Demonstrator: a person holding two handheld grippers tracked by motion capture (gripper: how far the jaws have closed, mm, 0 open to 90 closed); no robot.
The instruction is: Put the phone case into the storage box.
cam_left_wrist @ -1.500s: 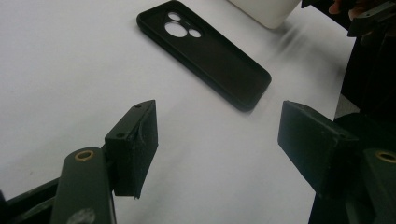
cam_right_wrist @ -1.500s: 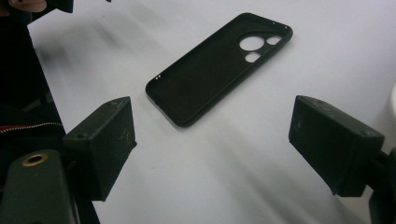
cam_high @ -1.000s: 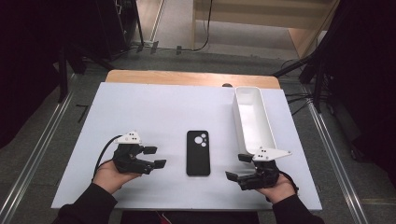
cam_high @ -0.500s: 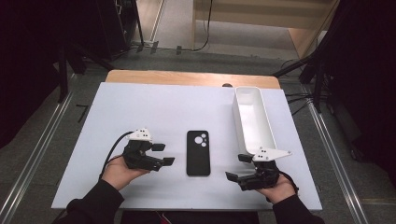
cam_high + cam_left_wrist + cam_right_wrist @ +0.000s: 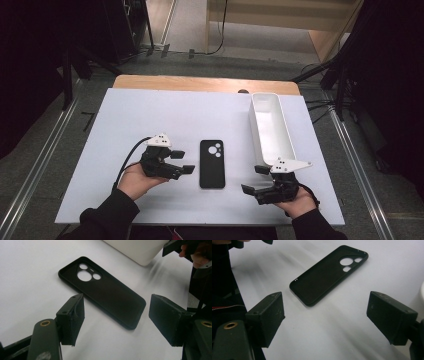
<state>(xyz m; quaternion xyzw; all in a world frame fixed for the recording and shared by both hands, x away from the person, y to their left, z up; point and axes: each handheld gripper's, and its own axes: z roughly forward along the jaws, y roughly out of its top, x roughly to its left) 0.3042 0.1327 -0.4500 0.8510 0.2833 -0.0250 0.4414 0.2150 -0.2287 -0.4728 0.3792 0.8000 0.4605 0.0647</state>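
I have the black phone case (image 5: 212, 163) lying flat on the white table (image 5: 150, 115), just below the middle of the high view, its long side running up and down the frame and its camera cutouts at the upper end. It lies hollow side up, so I look into the shell.

My left gripper (image 5: 182, 162) sits left of the case in the high view, held in the left hand (image 5: 137, 177), with its jaws pointing right toward the case's left edge. The jaws stand wide apart with nothing between them. They are near the case but not touching it. In the left gripper view, the case (image 5: 102, 291) runs diagonally from upper left to lower right, beyond and between the two black jaws, with bare table showing in the gap.

My right gripper (image 5: 255, 179) is in the lower right of the high view, held in the right hand (image 5: 297, 197), jaws pointing left. These jaws are also spread wide and hold nothing. In the right gripper view, the case (image 5: 329, 273) lies in the upper middle, well clear of the jaws.

A long white bin (image 5: 271, 127) stands at the right of the table, above the right gripper and apart from the case.
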